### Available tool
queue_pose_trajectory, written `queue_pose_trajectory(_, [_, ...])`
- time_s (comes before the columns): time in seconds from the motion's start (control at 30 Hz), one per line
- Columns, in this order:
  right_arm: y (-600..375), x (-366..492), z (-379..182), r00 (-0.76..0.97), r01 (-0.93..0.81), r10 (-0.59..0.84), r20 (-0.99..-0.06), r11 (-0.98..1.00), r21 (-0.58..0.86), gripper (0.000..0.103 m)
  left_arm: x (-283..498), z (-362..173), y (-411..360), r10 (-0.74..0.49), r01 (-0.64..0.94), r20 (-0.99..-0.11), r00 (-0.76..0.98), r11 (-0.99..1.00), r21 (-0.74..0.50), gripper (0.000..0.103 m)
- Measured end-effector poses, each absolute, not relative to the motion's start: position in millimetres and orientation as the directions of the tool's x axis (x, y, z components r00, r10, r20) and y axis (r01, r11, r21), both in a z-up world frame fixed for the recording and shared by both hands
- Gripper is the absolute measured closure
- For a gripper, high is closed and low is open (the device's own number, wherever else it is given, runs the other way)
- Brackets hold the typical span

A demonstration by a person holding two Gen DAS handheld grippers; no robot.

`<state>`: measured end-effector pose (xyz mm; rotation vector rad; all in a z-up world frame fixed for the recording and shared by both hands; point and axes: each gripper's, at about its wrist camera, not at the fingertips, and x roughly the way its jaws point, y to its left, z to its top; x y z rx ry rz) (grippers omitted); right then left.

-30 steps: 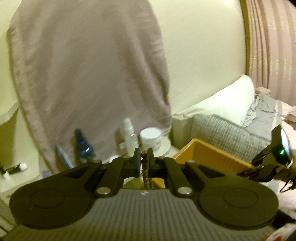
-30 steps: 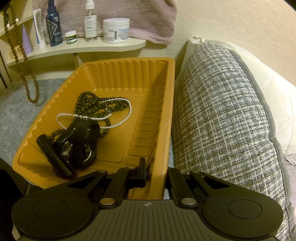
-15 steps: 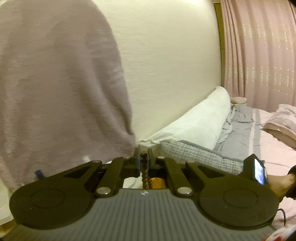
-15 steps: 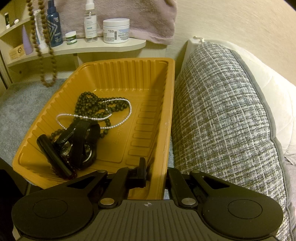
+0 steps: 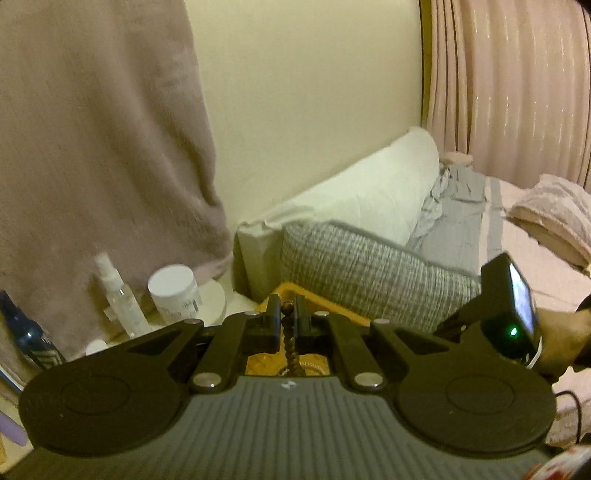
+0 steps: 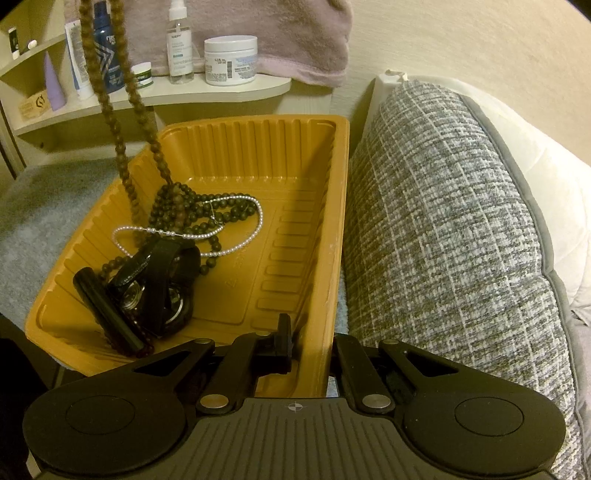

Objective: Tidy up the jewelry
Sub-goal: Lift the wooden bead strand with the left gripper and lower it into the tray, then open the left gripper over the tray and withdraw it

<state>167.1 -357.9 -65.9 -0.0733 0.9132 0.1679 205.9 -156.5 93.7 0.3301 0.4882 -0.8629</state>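
My left gripper (image 5: 287, 314) is shut on a brown bead necklace (image 5: 291, 349), which hangs down from its fingers over the orange tray (image 5: 286, 288). In the right wrist view the same brown necklace (image 6: 125, 147) drops from the top edge into the orange tray (image 6: 258, 147), its lower end touching a black bead necklace (image 6: 195, 210). A pearl necklace (image 6: 255, 225), black watches (image 6: 162, 280) and a black tube (image 6: 107, 306) also lie in the tray. My right gripper (image 6: 310, 350) is shut on the tray's near right wall.
A corner shelf (image 6: 221, 92) behind the tray carries a white jar (image 6: 231, 61), a spray bottle (image 6: 180, 44) and other bottles under a hanging towel (image 6: 277, 33). A woven grey cushion (image 6: 443, 221) lines the tray's right side. Grey carpet (image 6: 55, 195) lies to the left.
The brown necklace has swung right from over the carpet to above the tray, and its lower end now rests inside. The left wrist view tilted down. The right gripper stayed put.
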Motion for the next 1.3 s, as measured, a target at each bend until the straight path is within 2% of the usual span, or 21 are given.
queue_pose_trajectory(0.4, [-358,167,-66,0.599,-0.175,0.113,-0.793,0.984,0.008,0.099,214,51,-171,-0.612,0.801,-0.618,0.494,0.597,0.05,0.097])
queue_pose_trajectory(0.6, [-358,167,-66,0.598,-0.176,0.113,-0.793,0.984,0.007,0.099,212,27,-175,-0.574,0.804,-0.662,0.481,0.59,0.072,0.097])
queue_pose_trajectory(1.03, [-357,167,-67,0.599,-0.174,0.113,-0.793,0.985,0.009,0.099,210,-1,-179,-0.541,0.804,-0.705,0.458,0.59,0.07,0.097])
queue_pose_trajectory(1.07, [-358,167,-67,0.599,-0.174,0.114,-0.793,0.985,0.01,0.099,210,-1,-178,-0.54,0.803,-0.705,0.459,0.592,0.069,0.095])
queue_pose_trajectory(1.13, [-357,167,-67,0.598,-0.174,0.114,-0.793,0.985,0.01,0.099,210,0,-177,-0.538,0.793,-0.7,0.47,0.605,0.068,0.075])
queue_pose_trajectory(1.3, [-358,167,-67,0.598,-0.174,0.114,-0.793,0.985,0.011,0.099,210,1,-166,-0.516,0.757,-0.689,0.509,0.649,0.074,0.073])
